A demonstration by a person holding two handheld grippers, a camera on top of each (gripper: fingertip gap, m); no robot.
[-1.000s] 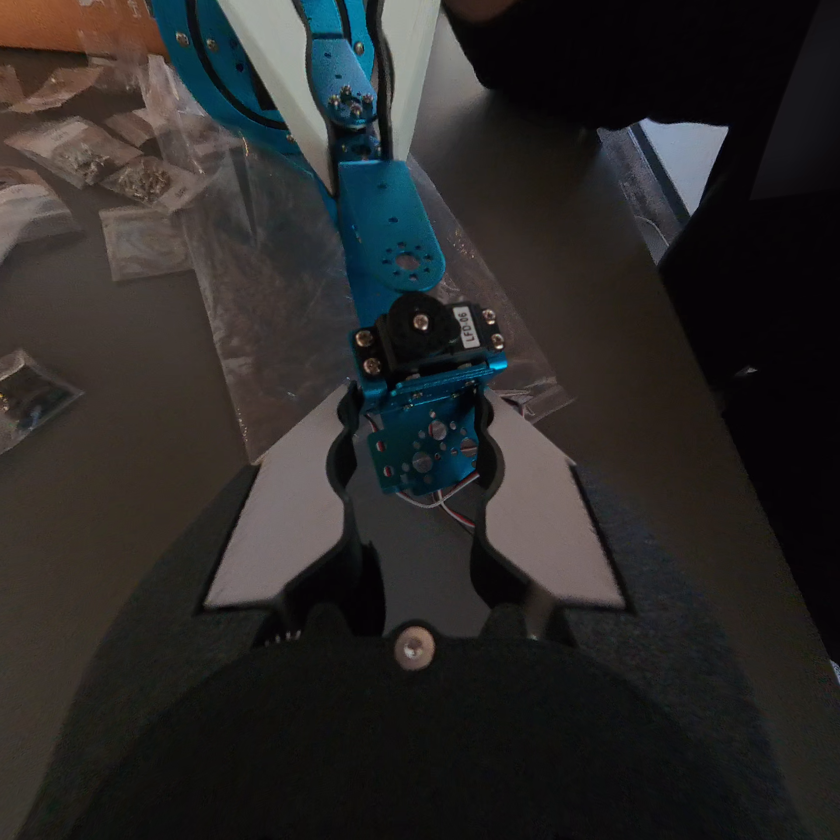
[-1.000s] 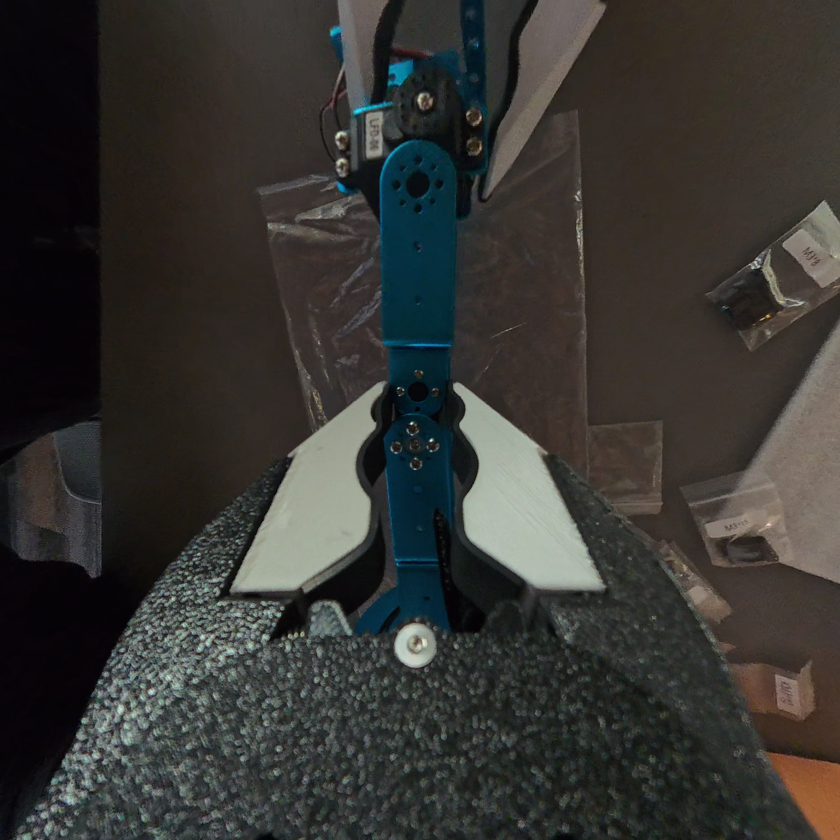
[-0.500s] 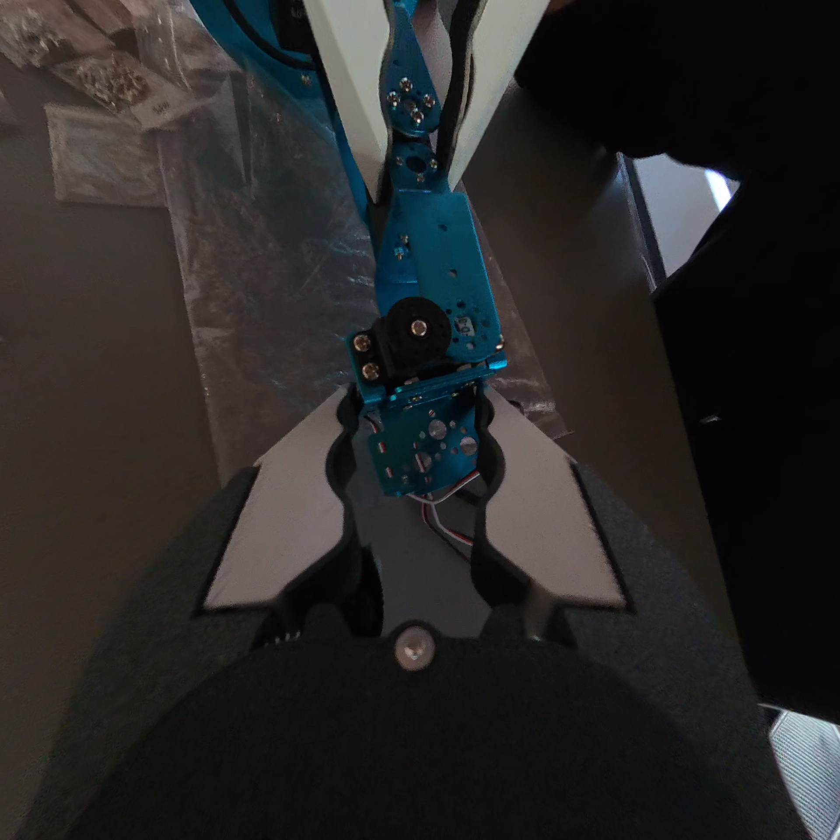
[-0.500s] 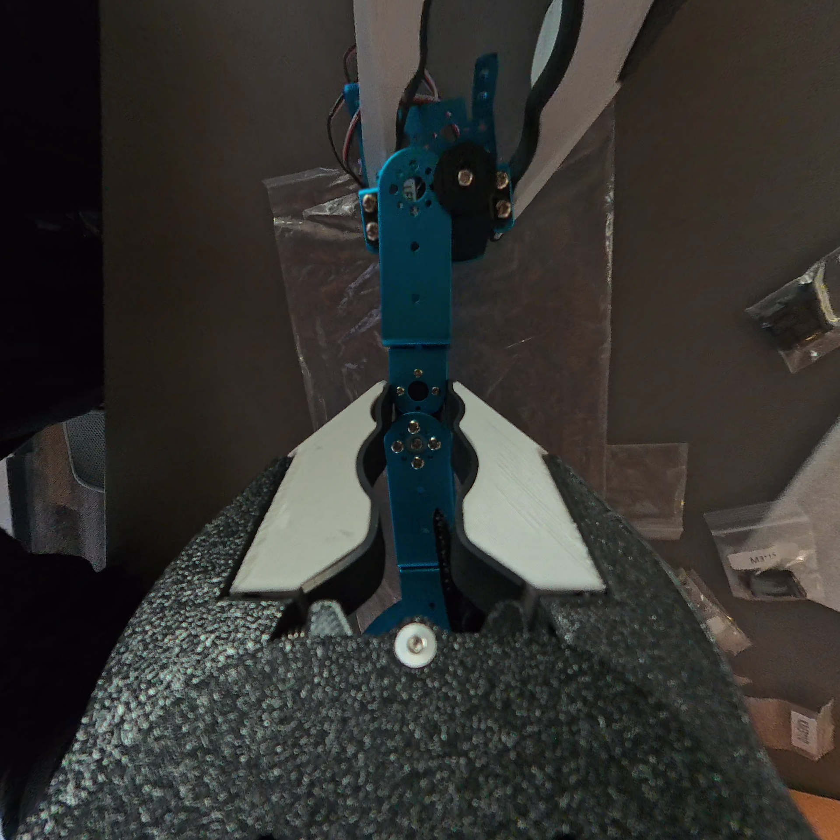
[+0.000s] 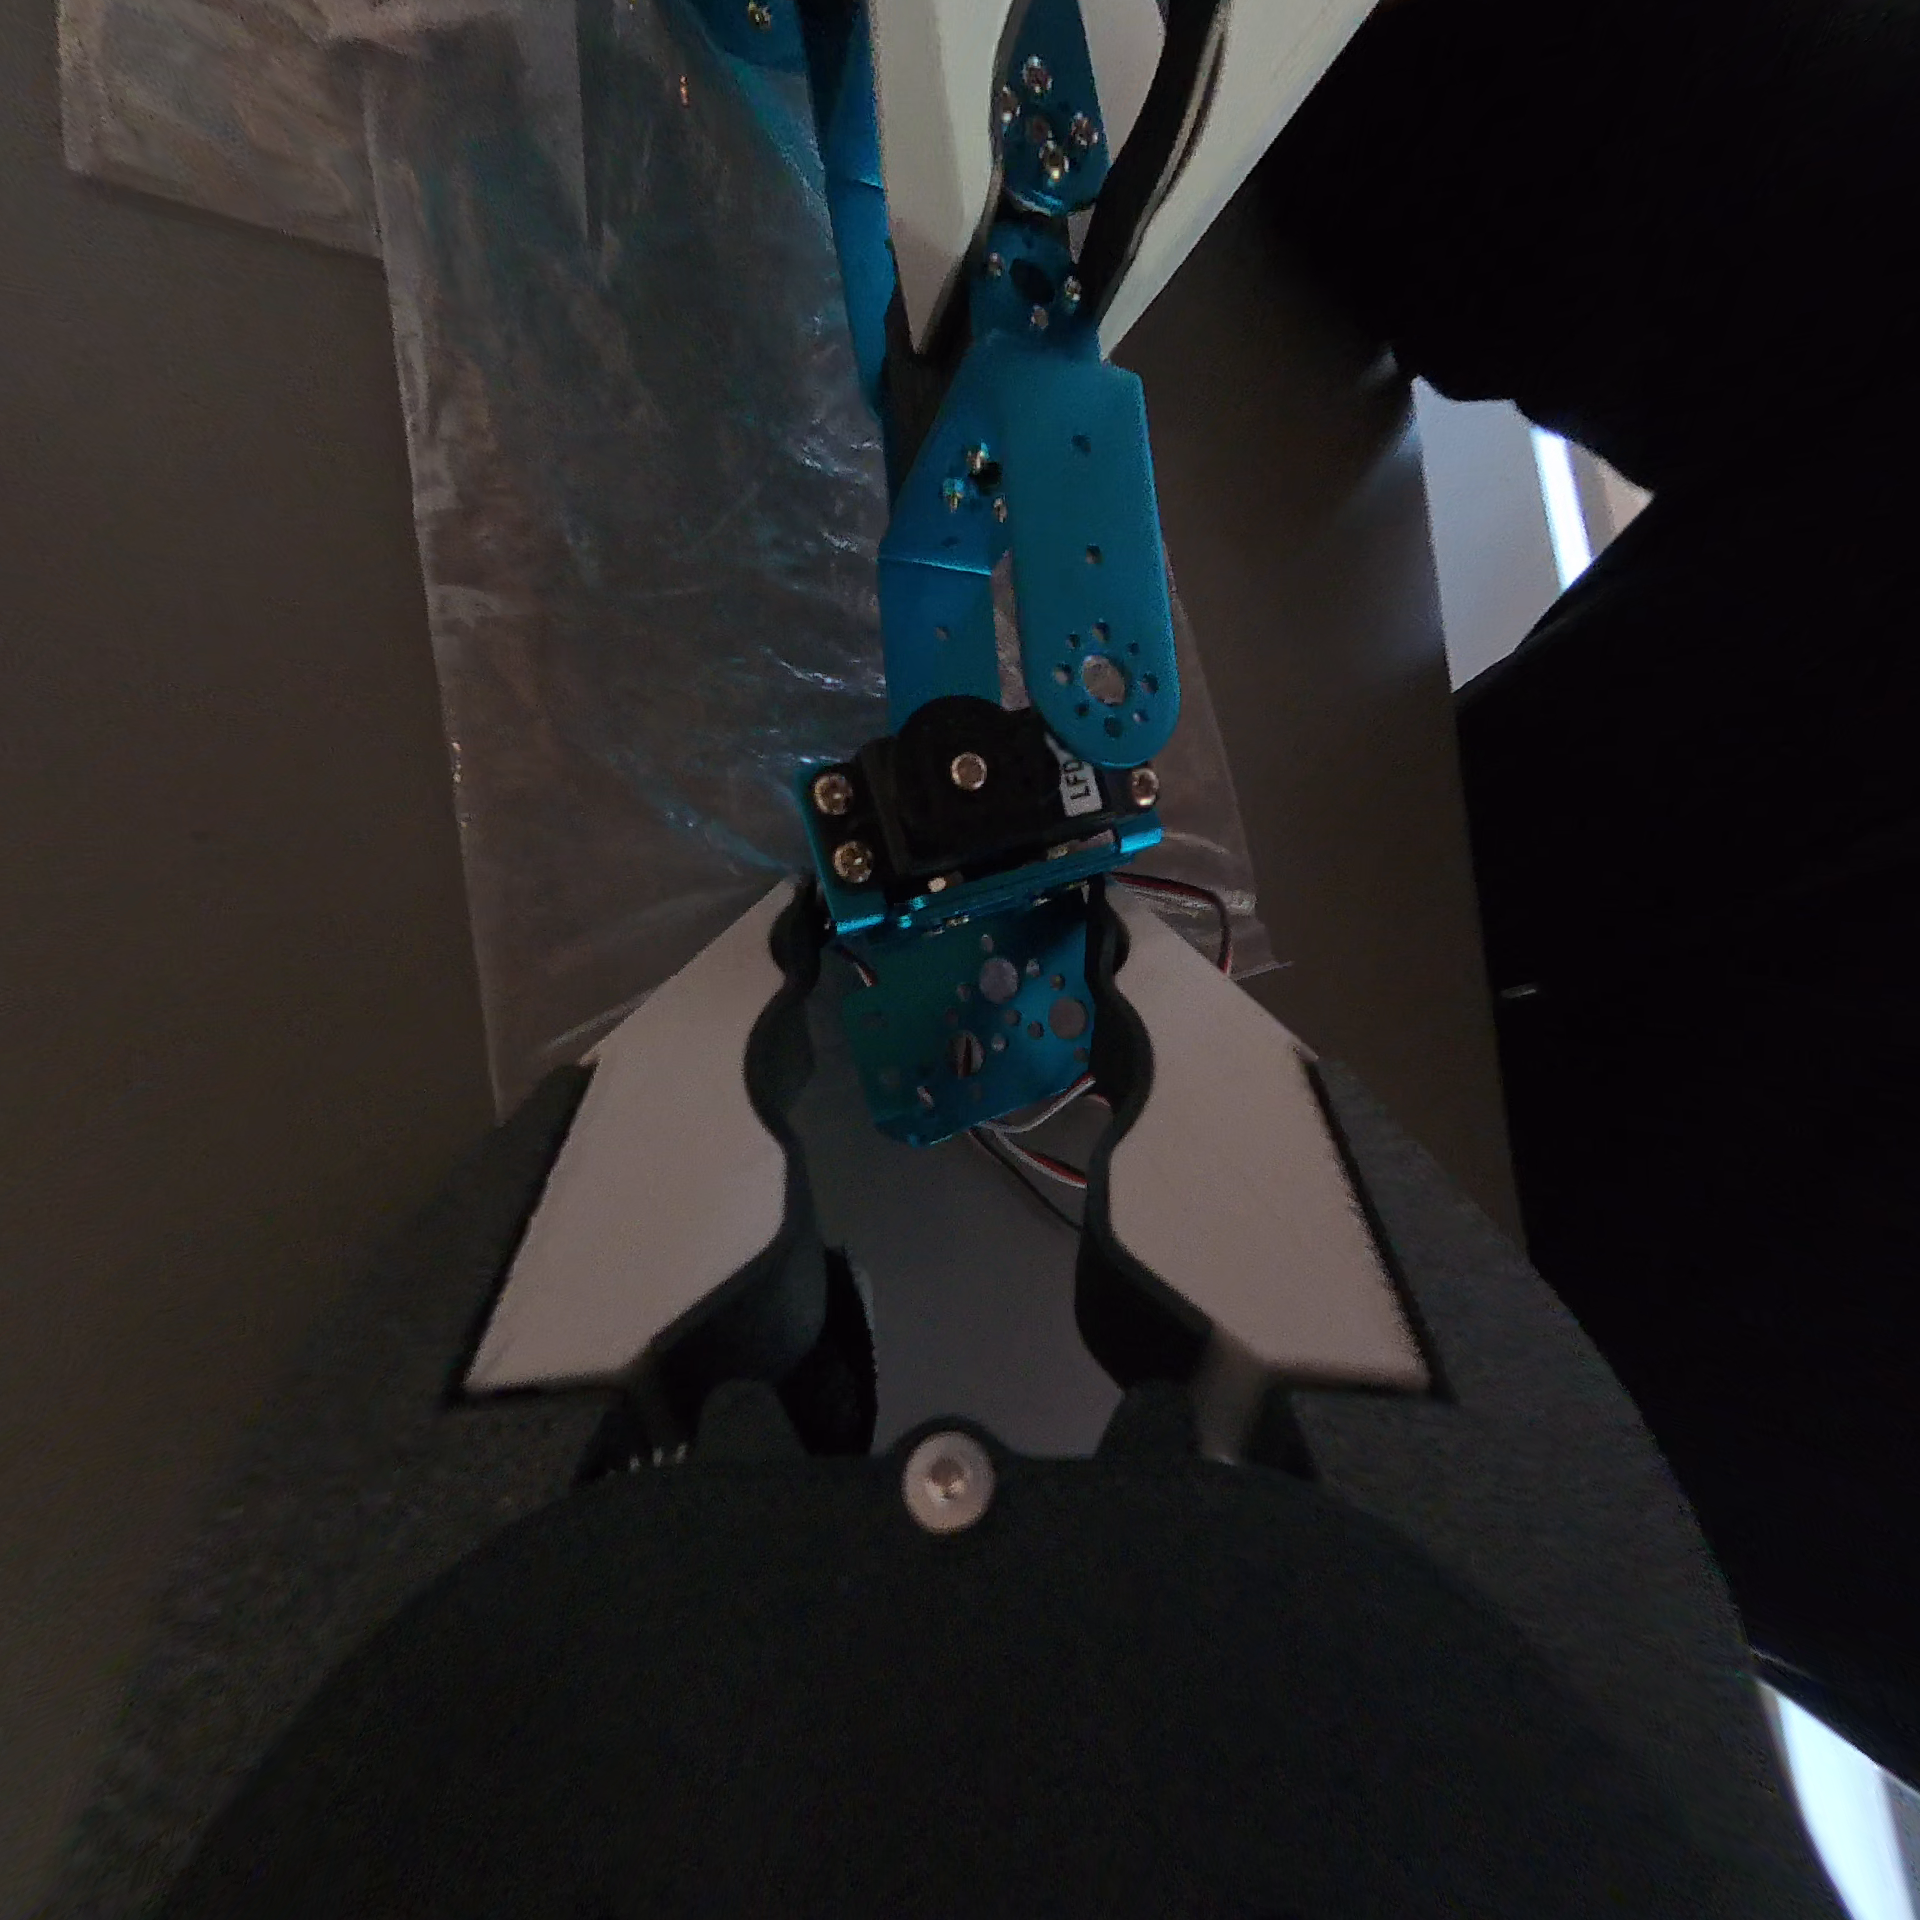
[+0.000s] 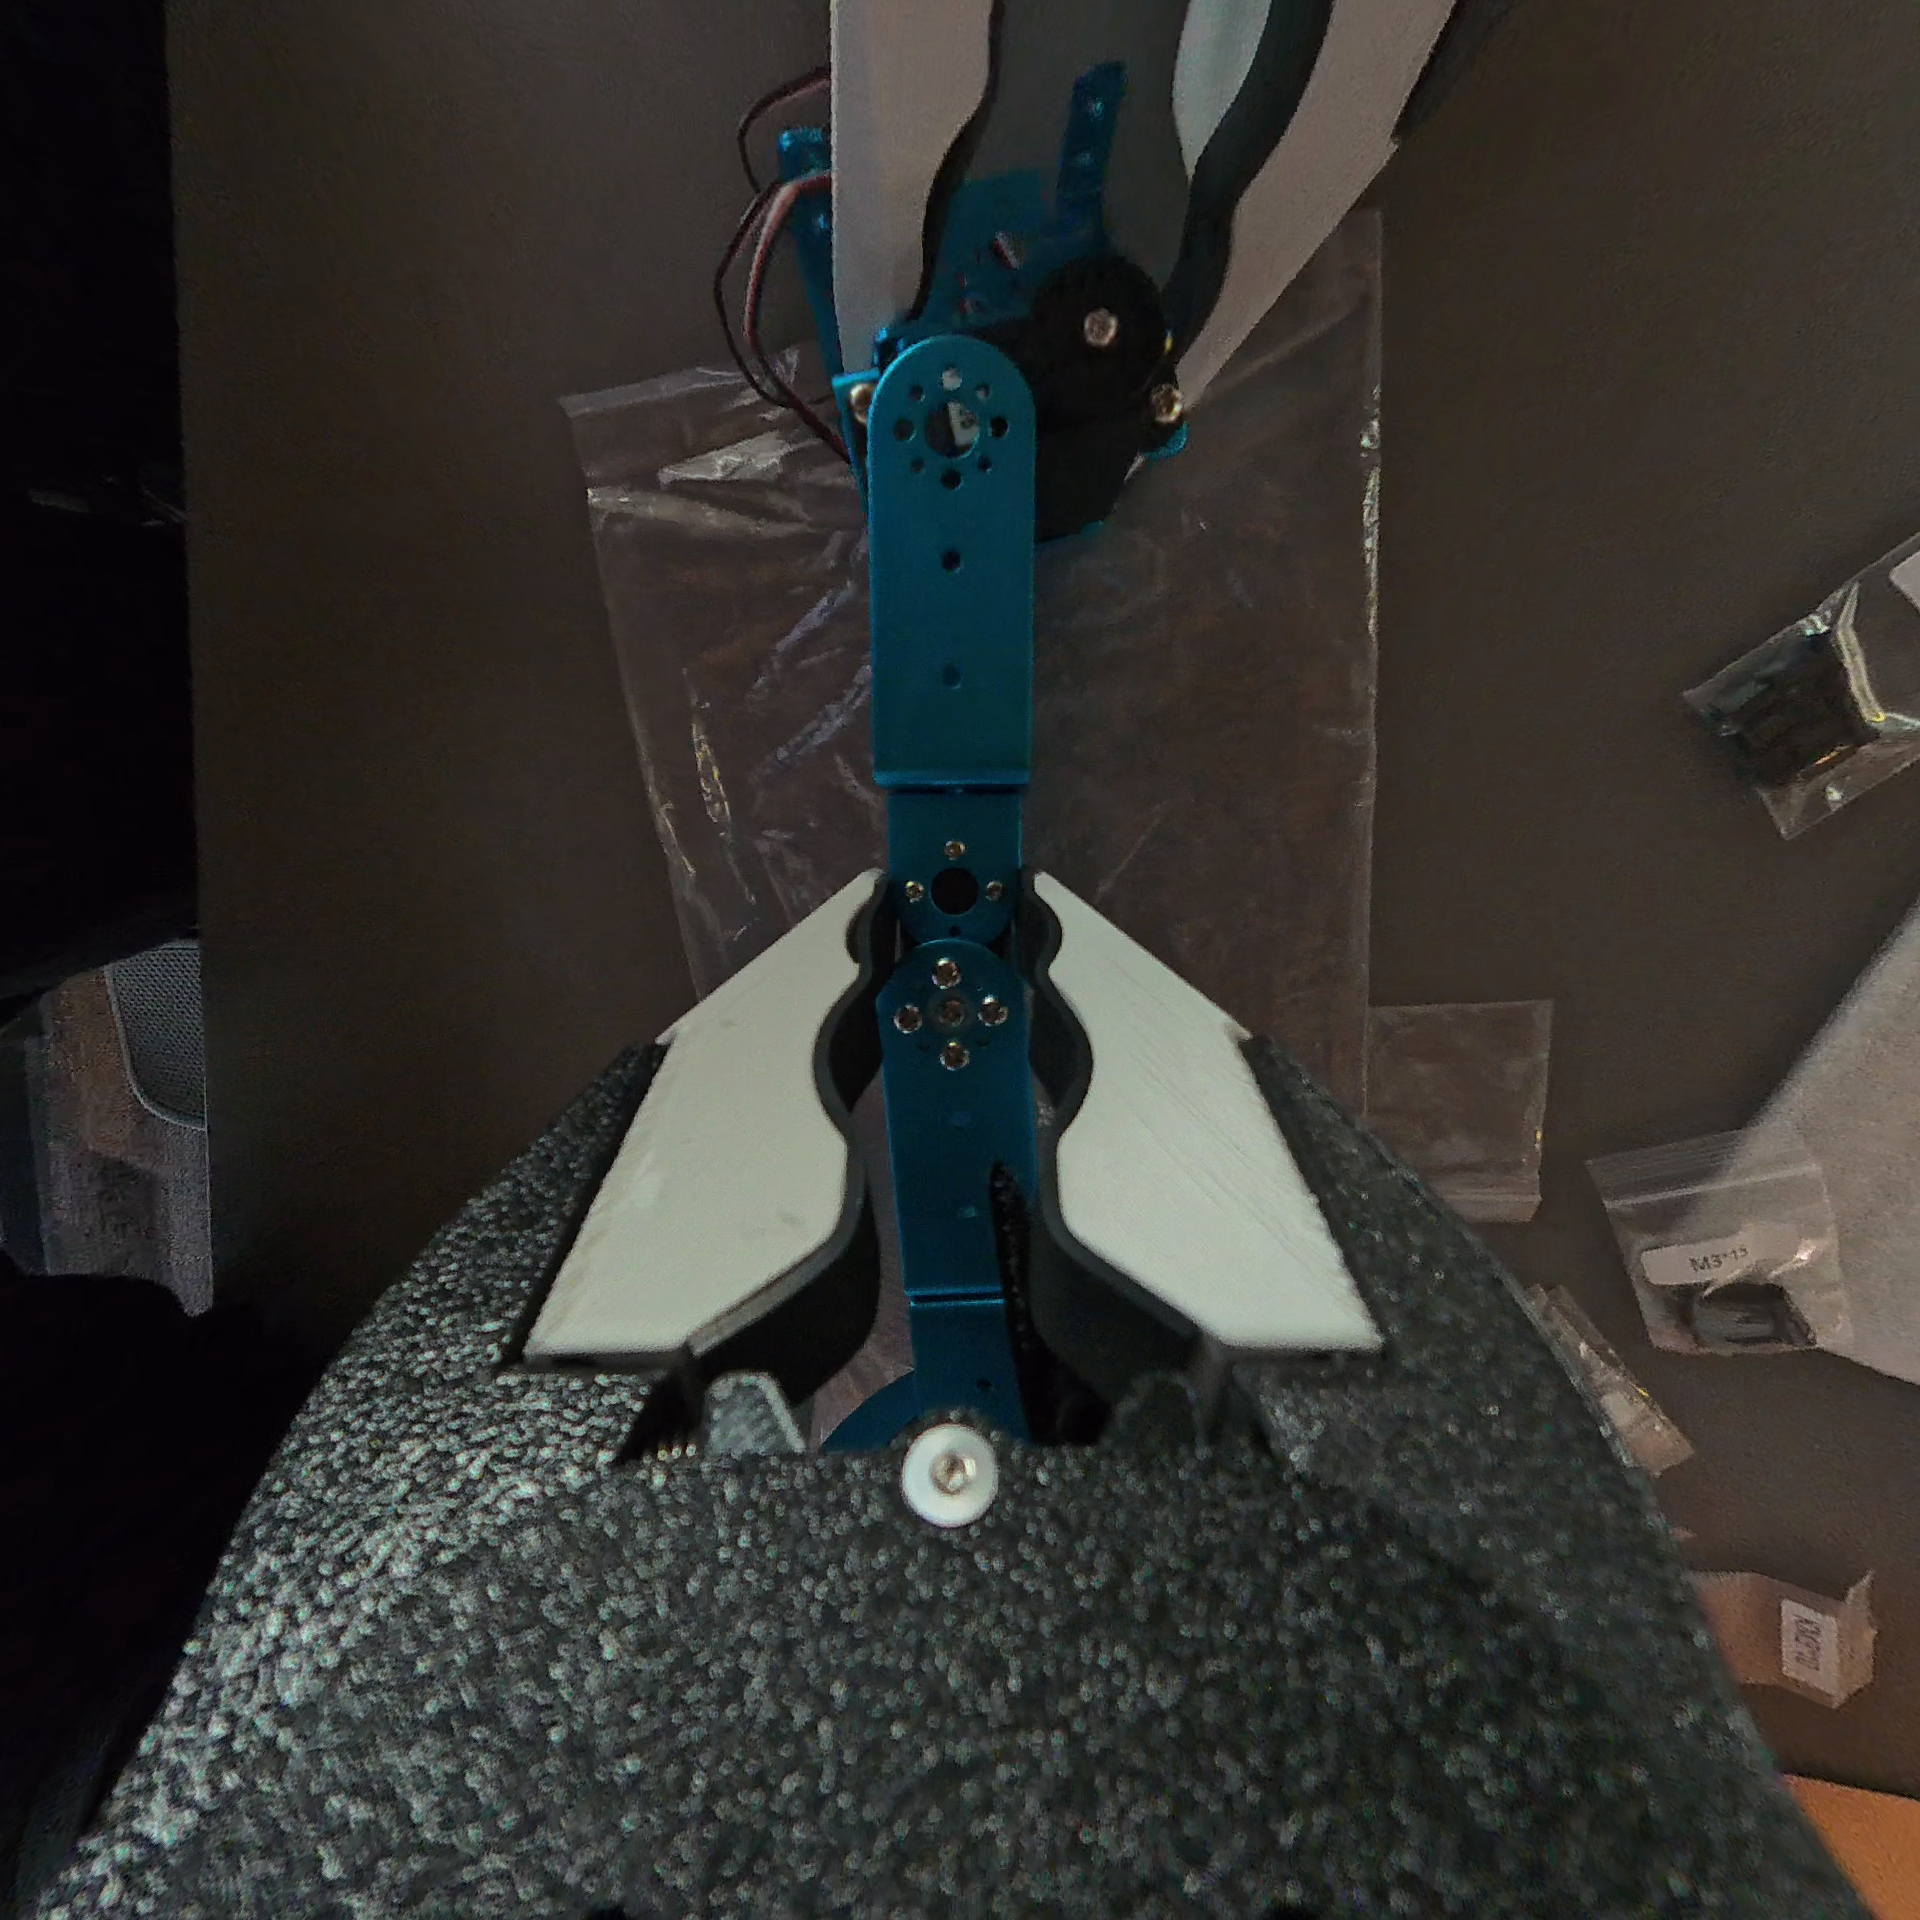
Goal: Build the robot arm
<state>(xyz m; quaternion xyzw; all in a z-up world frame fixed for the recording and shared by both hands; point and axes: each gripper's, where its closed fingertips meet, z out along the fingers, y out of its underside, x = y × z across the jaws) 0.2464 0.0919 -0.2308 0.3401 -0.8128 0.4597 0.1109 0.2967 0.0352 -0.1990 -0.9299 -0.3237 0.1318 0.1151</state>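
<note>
On my left wrist view, my left gripper (image 5: 951, 935) has its fingers closed on the servo bracket (image 5: 971, 1039) of the blue metal arm, held above the clear bag (image 5: 644, 582) on the bench (image 5: 208, 727).

On the right wrist view, my right gripper (image 6: 954, 925) is clamped on the arm's blue link (image 6: 954, 644). It looks stiff but hinged, so I'd grip the flat plates.

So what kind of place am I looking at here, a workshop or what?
Probably a hobby or lab assembly bench: a blue metal servo linkage held between both grippers, small bags of hardware and a clear plastic bag lying on a dark table.
</note>
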